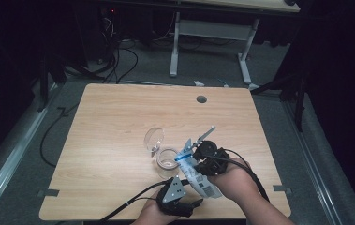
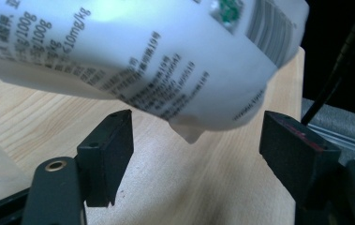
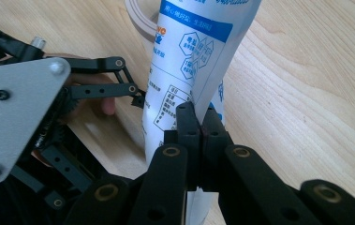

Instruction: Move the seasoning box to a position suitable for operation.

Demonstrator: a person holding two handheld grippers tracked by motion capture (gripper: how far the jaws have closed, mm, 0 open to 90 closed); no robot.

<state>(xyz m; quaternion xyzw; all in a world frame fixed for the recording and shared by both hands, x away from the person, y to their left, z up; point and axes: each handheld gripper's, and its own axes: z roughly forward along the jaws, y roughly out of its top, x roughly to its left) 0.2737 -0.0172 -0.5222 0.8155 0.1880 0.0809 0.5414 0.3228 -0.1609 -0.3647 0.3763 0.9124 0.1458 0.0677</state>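
A white printed pouch (image 1: 199,177) with a blue top end hangs tilted over an open glass jar (image 1: 166,162) near the table's front middle. My right gripper (image 1: 197,165) is shut on the pouch's edge; in the right gripper view its jaws (image 3: 202,129) pinch the white film (image 3: 189,61) together. My left gripper (image 1: 190,188) sits below the pouch's lower end. Seen from the left gripper view, the jaws (image 2: 198,150) stand wide apart under the pouch (image 2: 133,51), and the pads are not pressing it. The jar's hinged lid (image 1: 154,138) lies open behind the jar.
The wooden table (image 1: 109,117) has a round cable hole (image 1: 201,99) near its far edge. A second table's white legs (image 1: 175,47) stand on the floor beyond. Cables trail off the table's front edge (image 1: 119,206).
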